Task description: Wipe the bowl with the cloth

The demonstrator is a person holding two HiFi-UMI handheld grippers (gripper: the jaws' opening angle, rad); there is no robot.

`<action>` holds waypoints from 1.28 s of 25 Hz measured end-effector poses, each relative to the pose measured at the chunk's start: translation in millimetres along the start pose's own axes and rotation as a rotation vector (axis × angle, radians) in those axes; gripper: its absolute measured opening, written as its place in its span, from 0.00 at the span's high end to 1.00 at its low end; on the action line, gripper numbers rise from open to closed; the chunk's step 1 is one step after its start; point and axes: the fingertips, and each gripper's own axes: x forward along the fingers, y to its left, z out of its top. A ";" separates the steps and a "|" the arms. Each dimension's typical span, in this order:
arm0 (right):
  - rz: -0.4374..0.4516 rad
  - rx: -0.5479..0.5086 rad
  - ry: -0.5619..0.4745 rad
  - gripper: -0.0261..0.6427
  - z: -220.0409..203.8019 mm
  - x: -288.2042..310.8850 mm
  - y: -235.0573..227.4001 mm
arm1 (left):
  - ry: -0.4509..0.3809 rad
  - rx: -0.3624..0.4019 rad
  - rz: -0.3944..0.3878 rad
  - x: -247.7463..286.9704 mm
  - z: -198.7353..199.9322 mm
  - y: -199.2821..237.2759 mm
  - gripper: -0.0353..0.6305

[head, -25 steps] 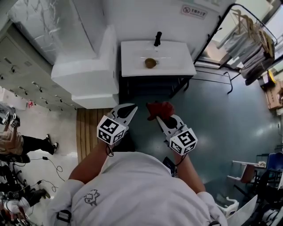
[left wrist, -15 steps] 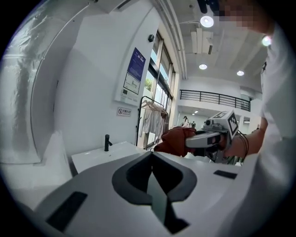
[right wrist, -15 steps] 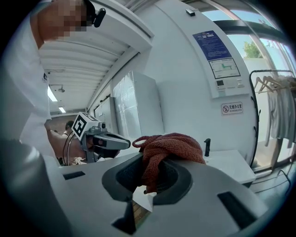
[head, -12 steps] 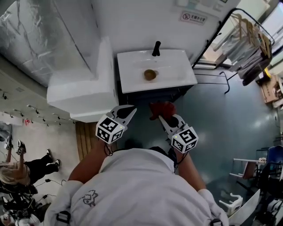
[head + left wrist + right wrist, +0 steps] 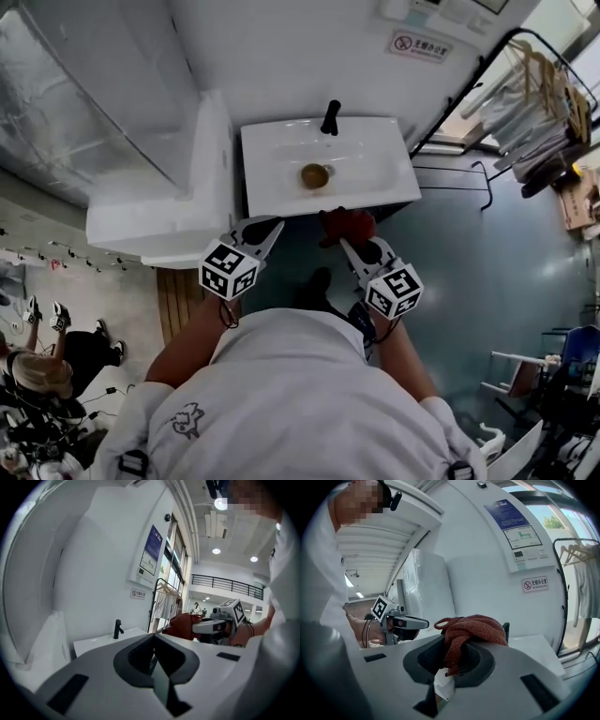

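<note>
Wall (image 5: 281,56), white, runs across the top of the head view and carries a red-and-white sign (image 5: 419,45). Floor (image 5: 469,272) to the right is grey-green. White cabinet (image 5: 159,197) stands at the left, just beside the basin. Basin (image 5: 375,173), white and rectangular, is set against the wall. Clothes rack (image 5: 539,80), with hangers and pale garments, stands to its right. Person in a white shirt (image 5: 291,403) faces the basin with a gripper in each hand, both held near the basin's front edge.

Left gripper (image 5: 272,225): jaws fully together, nothing between them. The left gripper view shows the tips meeting, with the basin beyond.

Right gripper (image 5: 345,242): jaws closed on the cloth (image 5: 347,225), a rust-red knitted bundle. In the right gripper view it is bunched over the tips and hangs down between them. From above, the cloth lies at the basin's front edge, apart from the bowl.

Bowl (image 5: 315,175), brown and small, sits in the middle of the basin, clear of both grippers. Black tap (image 5: 330,114) stands at the rear rim, behind the bowl.
</note>
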 end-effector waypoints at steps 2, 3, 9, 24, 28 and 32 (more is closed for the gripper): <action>0.022 0.003 -0.001 0.88 6.1 4.6 -36.3 | -0.013 -0.013 0.015 34.6 12.1 5.7 0.93; 0.034 0.004 0.003 0.89 7.7 7.7 -55.7 | -0.020 -0.015 0.025 54.3 18.9 8.9 0.93; 0.120 0.011 0.053 0.88 16.6 32.7 -139.2 | -0.021 0.005 0.061 138.3 43.5 27.6 0.93; 0.147 -0.008 0.115 0.88 5.6 96.5 -246.6 | 0.142 -0.088 0.050 249.4 -5.2 103.2 0.92; 0.138 0.079 0.159 0.88 -22.3 125.2 -263.9 | 0.223 -0.112 0.022 273.6 -36.4 127.1 0.92; 0.111 0.112 0.232 0.88 -47.0 152.0 -278.9 | 0.285 -0.147 0.017 295.3 -64.1 157.5 0.92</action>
